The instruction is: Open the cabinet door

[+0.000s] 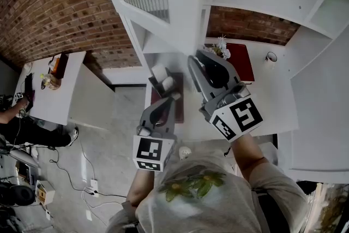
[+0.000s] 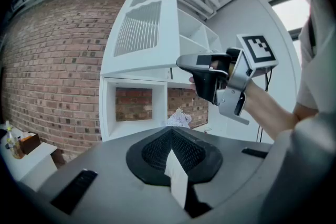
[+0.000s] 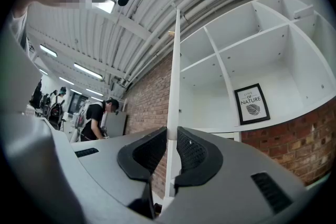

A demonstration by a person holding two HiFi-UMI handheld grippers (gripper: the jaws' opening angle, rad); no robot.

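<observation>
One thin edge decides it: the cabinet door (image 3: pixel 173 60) stands upright at frame centre, clamped by the right gripper (image 3: pixel 170 138); the left gripper (image 2: pixel 172 152), jaws together, hangs clear.

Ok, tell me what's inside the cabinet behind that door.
White shelves, mostly bare, and a framed print in one compartment. The door, clamped in the right hand-held gripper, hides the shelf parts directly behind it.
</observation>
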